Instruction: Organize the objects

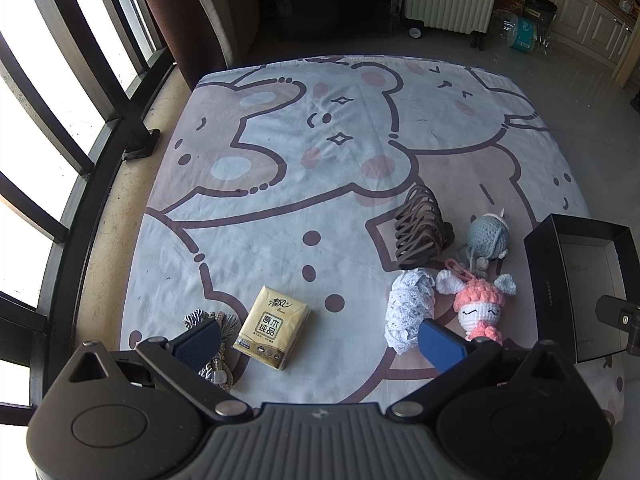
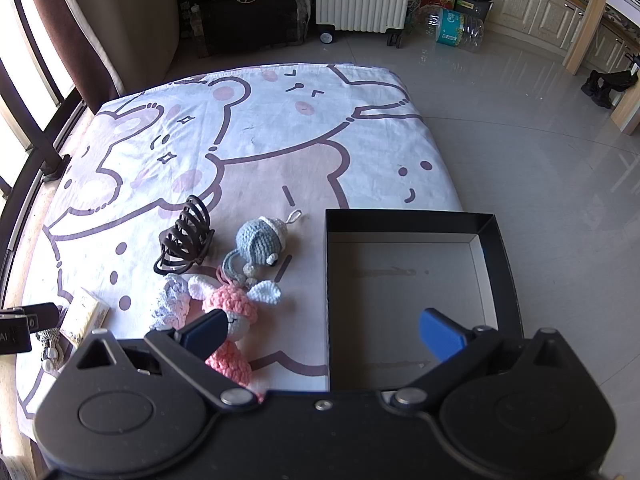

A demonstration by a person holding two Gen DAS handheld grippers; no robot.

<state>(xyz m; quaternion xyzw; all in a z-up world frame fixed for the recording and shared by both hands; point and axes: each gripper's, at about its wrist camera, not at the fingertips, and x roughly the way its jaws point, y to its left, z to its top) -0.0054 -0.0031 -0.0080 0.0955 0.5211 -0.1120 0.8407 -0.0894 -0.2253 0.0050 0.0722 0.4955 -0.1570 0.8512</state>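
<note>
Left gripper [image 1: 320,338] jaws wide, holding nothing, tissue pack [image 1: 273,328] between fingers at lower centre. Right gripper [image 2: 322,334] jaws wide, straddling the black box [image 2: 404,222] left wall. Pink doll [image 2: 232,320] just left of it; sheet [image 2: 280,128] bare in upper frame.

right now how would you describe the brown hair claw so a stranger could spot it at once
Start at the black box on the cartoon-print sheet; small things are clustered left of it. The hair claw is the farthest of them, beside the grey-blue crochet toy. It alone is hard, dark brown looped plastic; its neighbours are soft yarn.
</note>
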